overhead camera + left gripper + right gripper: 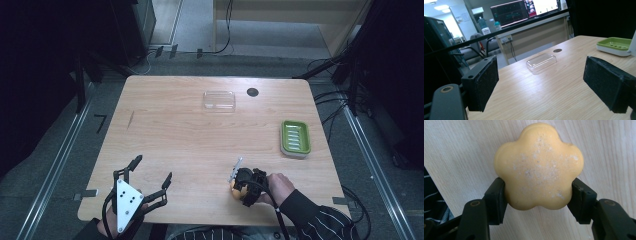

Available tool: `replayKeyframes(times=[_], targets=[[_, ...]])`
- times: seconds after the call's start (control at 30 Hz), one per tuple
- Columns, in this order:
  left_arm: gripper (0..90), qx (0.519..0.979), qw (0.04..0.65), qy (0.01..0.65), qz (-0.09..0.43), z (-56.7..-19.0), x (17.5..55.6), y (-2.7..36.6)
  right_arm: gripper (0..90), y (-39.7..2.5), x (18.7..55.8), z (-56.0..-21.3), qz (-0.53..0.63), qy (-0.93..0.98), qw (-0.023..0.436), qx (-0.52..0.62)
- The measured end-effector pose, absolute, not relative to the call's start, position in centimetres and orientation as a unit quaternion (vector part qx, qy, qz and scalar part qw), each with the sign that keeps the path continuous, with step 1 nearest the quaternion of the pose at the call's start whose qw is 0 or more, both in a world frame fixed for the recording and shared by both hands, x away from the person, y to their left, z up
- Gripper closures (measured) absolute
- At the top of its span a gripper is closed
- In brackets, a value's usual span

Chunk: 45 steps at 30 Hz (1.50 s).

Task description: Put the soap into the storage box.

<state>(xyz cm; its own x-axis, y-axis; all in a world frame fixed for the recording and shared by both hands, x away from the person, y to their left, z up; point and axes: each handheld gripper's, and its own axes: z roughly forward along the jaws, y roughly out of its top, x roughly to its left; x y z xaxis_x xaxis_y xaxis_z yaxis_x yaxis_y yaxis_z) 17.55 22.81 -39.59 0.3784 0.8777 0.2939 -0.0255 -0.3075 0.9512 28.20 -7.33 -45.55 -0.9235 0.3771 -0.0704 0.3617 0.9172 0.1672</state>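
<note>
Right hand-held gripper [537, 192] clamped on yellow flower-shaped soap [539, 167] at near table [175, 135] edge — soap mostly hidden in high view. Left hand-held gripper [150, 172] spread wide, nothing betw. pads.

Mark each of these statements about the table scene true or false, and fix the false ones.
1. The right gripper is clamped on a yellow flower-shaped soap. True.
2. The left gripper holds the clear lid. False: its jaws are open and hold nothing; the lid lies apart on the table.
3. The green soap dish already holds the soap. False: the dish holds nothing.
4. The green soap dish sits near the table's right edge. True.
</note>
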Motion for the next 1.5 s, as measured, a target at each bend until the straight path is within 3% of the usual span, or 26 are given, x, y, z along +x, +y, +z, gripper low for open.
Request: replayKeyframes(times=[1.5], targets=[[13.0,0.667,0.494,0.321,0.456,-39.6,17.6,22.8,40.5,-15.2,29.4,-44.8,0.067,0.935,0.095,0.336]])
